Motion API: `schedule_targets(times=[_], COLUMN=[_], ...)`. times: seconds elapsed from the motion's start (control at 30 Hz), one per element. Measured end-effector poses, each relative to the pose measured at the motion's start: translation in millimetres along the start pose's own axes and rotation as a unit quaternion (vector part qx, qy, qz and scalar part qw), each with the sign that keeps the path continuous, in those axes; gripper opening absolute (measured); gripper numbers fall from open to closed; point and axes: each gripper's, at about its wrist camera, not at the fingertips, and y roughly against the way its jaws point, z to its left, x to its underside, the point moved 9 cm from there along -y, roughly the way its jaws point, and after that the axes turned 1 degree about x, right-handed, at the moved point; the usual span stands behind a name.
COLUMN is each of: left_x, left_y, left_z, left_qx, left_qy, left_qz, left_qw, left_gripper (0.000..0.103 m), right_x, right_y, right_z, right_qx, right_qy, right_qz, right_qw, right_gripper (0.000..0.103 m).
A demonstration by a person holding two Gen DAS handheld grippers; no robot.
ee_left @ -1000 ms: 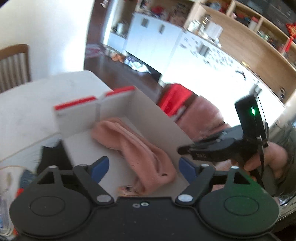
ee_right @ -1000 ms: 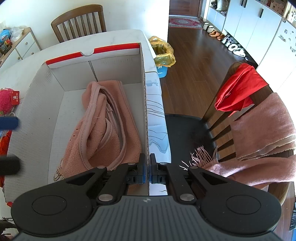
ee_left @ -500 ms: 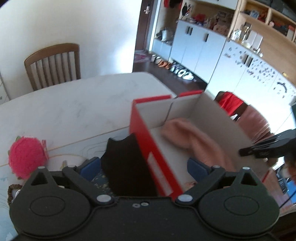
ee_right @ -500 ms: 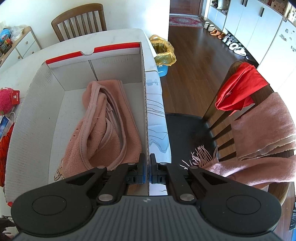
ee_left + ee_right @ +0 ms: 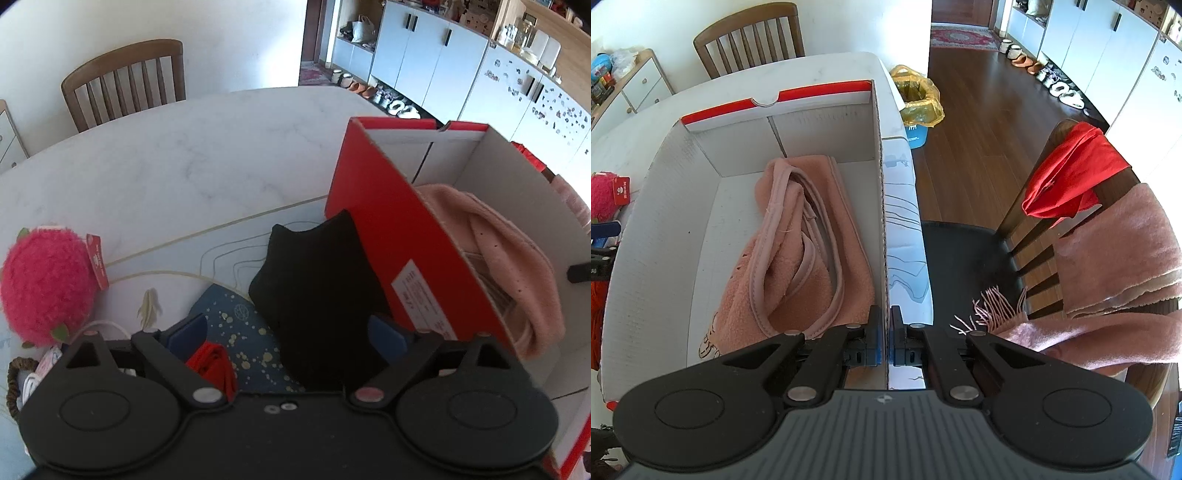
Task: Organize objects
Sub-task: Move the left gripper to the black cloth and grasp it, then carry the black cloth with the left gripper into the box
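Right wrist view shows the desk (image 5: 820, 70) carrying the open red-and-white box (image 5: 653, 206), whose long axis runs from six o'clock up to twelve o'clock. The right hand-held gripper (image 5: 885, 332) is clamped on the box's right wall at six o'clock, the cardboard edge pinched between its pads, most likely to steady the box while things are dropped in. Inside, a pink fleece garment (image 5: 801, 240) lies along the same axis, hugging the right wall, which leaves the left half of the floor free for more.

In the left wrist view the box (image 5: 399, 236) stands at two o'clock, its red side wall facing the camera. The black cloth (image 5: 317, 291), probably the next thing to be packed, lies on the patterned mat (image 5: 236, 332) against that wall at about six o'clock, its long axis pointing towards twelve. The left hand-held gripper (image 5: 288, 332) has its jaws wide apart, having just been widening then easing in slightly, straddling the cloth without pinching it. A fluffy pink toy (image 5: 44, 284) sits at nine o'clock, and a small red item (image 5: 212, 363) lies by the left finger.
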Motion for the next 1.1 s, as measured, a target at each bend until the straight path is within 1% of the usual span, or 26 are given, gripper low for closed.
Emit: schedule_targets(times=[0.1, 0.27, 0.43, 0.5, 0.53, 0.6, 0.73, 0.8, 0.87, 0.97, 1.0, 1.03, 1.07, 1.1], left_x=[0.3, 1.9, 3.9, 5.3, 6.1, 6.3, 6.2, 5.7, 5.9, 4.9, 4.6, 4.5, 4.3, 4.1], left_y=[-9.0, -23.6, -30.3, -32.1, -33.2, -32.5, -29.6, -30.6, -29.3, -30.3, -30.0, -28.8, -27.3, -25.6], left_z=[-1.3, -1.7, -9.0, -12.7, -13.8, -15.6, -17.8, -16.8, -18.4, -18.7, -19.1, -19.7, -20.3, -20.8], left_qx=[-0.007, -0.012, -0.005, -0.002, -0.002, 0.0, 0.0, -0.002, 0.001, 0.0, 0.001, 0.002, 0.002, 0.002], left_qy=[-0.007, -0.011, -0.021, -0.025, -0.027, -0.026, -0.027, -0.024, -0.02, -0.016, -0.015, -0.013, -0.011, -0.009], left_qz=[0.007, 0.021, 0.027, 0.03, 0.032, 0.029, 0.026, 0.027, 0.023, 0.02, 0.019, 0.017, 0.015, 0.011], left_qw=[0.9999, 0.9997, 0.9994, 0.9992, 0.9991, 0.9992, 0.9993, 0.9994, 0.9995, 0.9997, 0.9997, 0.9998, 0.9998, 0.9999], left_gripper=[0.089, 0.077, 0.072, 0.066, 0.061, 0.059, 0.049, 0.046, 0.029, 0.016, 0.013, 0.007, 0.005, 0.004], right_x=[-0.2, -0.2, 0.1, 0.2, 0.0, -0.2, -0.3, -0.3, -0.5, -0.6, -0.6, -0.6, -0.2, -0.1], right_y=[-0.9, -2.5, -4.9, -5.7, -6.2, -6.5, -6.9, -7.1, -7.1, -8.0, -8.2, -8.2, -8.5, -8.7], right_z=[0.4, 0.2, 0.3, 0.6, 0.9, 1.4, 1.5, 1.6, 1.5, 1.6, 1.4, 1.3, 1.1, 1.2], right_qx=[0.001, 0.001, 0.003, 0.004, 0.005, 0.005, 0.005, 0.005, 0.006, 0.007, 0.007, 0.008, 0.008, 0.009], right_qy=[0.0, 0.0, 0.0, 0.002, 0.003, 0.003, 0.003, 0.003, 0.004, 0.004, 0.004, 0.004, 0.004, 0.005], right_qz=[0.001, 0.002, 0.006, 0.007, 0.007, 0.008, 0.008, 0.007, 0.007, 0.006, 0.006, 0.006, 0.006, 0.006], right_qw=[1.0, 1.0, 1.0, 1.0, 1.0, 1.0, 1.0, 1.0, 1.0, 1.0, 1.0, 1.0, 1.0, 1.0], right_gripper=[0.004, 0.004, 0.004, 0.004, 0.004, 0.004, 0.004, 0.004, 0.004, 0.004, 0.004, 0.004, 0.003, 0.004])
